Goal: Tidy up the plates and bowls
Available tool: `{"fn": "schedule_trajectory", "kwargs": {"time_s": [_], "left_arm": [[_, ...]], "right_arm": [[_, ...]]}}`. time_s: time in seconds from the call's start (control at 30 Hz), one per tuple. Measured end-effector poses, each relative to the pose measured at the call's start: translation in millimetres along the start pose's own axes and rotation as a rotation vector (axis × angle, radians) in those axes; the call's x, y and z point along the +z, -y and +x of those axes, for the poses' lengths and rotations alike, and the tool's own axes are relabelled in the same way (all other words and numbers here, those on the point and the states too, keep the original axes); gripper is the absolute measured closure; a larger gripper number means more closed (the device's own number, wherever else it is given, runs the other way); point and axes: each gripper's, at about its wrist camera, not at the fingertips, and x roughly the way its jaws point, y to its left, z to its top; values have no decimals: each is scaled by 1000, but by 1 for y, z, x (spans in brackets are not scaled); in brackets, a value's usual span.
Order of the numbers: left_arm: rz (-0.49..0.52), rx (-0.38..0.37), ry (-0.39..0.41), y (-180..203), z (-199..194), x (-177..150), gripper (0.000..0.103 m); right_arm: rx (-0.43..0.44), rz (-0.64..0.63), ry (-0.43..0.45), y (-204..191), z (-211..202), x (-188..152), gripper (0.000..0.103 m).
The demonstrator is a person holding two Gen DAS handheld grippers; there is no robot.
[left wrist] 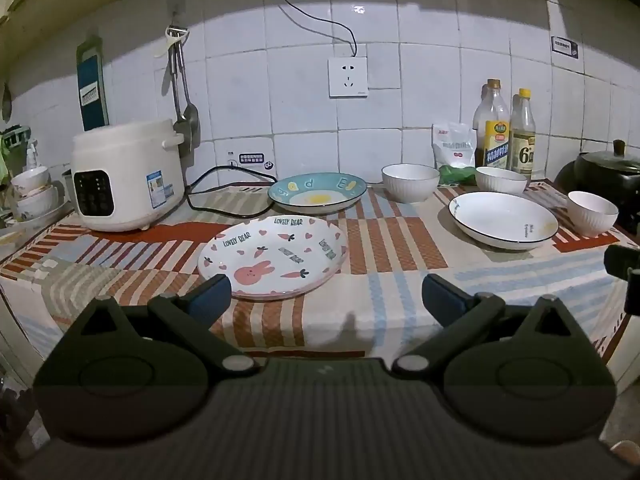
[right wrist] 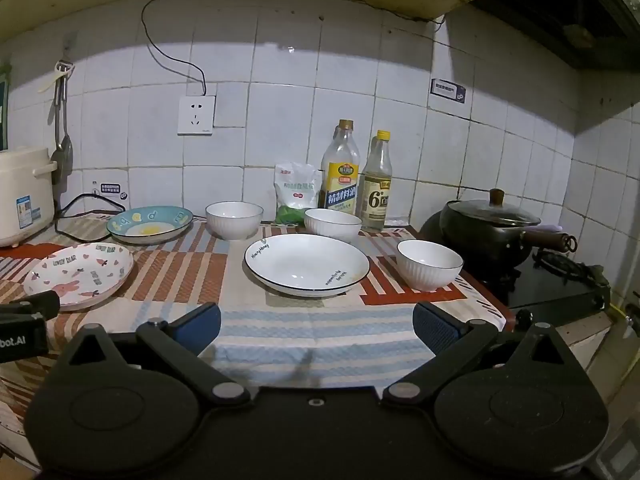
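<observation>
The bunny plate (left wrist: pixel 274 258), lettered "LOVELY BEAR", lies on the worktop (left wrist: pixel 384 300) at 12 o'clock of the left tongs (left wrist: pixel 326 300), whose jaws are spread wide and empty, tilted slightly down. The white plate (right wrist: pixel 306 264) lies at 12 o'clock of the right tongs (right wrist: pixel 316 326), equally spread. A bottle (right wrist: pixel 376 184) behind reads "6°".

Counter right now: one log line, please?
left gripper open | right gripper open | plates and bowls unstacked | nothing held
</observation>
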Motion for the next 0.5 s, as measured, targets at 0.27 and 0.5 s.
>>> {"fn": "schedule_trajectory", "kwargs": {"time_s": [0.27, 0.5], "left_arm": [[-29, -26, -6, -5, -1, -3, 0], [-24, -8, -12, -1, 5, -3, 0]], "right_arm": [[2, -13, 2, 0, -1, -1, 0], [4, -38, 3, -7, 2, -2, 0]]}}
